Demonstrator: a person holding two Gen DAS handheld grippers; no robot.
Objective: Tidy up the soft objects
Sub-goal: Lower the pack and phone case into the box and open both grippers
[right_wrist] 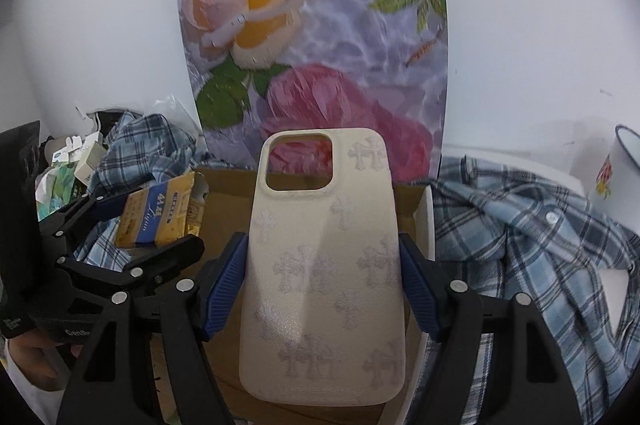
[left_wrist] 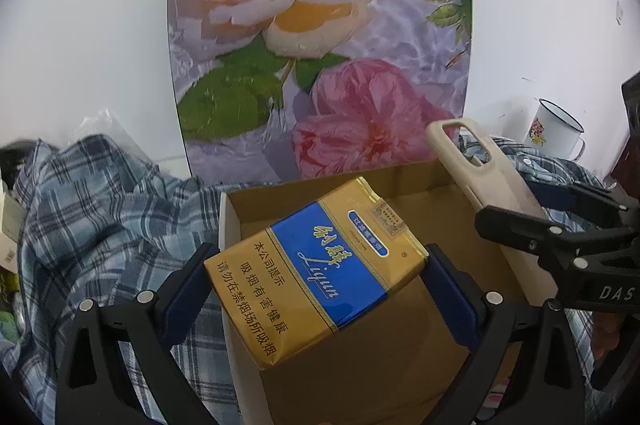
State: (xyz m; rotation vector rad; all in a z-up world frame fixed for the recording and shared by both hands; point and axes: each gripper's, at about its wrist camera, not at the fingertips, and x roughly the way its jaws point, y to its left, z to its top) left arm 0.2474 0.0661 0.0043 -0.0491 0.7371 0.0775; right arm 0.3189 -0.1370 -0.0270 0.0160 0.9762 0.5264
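My left gripper (left_wrist: 316, 265) is shut on a gold and blue soft cigarette pack (left_wrist: 316, 273) and holds it above the open cardboard box (left_wrist: 400, 345). My right gripper (right_wrist: 322, 273) is shut on a cream phone case (right_wrist: 324, 265) with cross patterns, held over the same box (right_wrist: 224, 185). In the left wrist view the phone case (left_wrist: 476, 165) and the right gripper (left_wrist: 560, 237) show at the right. In the right wrist view the pack (right_wrist: 160, 213) and the left gripper (right_wrist: 132, 237) show at the left.
A blue plaid shirt (left_wrist: 100, 209) lies left of the box and more plaid cloth (right_wrist: 540, 245) lies right of it. A floral panel (left_wrist: 320, 45) stands behind against the white wall. A white enamel mug (left_wrist: 556, 129) stands at the right. Small boxes and packets (right_wrist: 76, 161) pile at far left.
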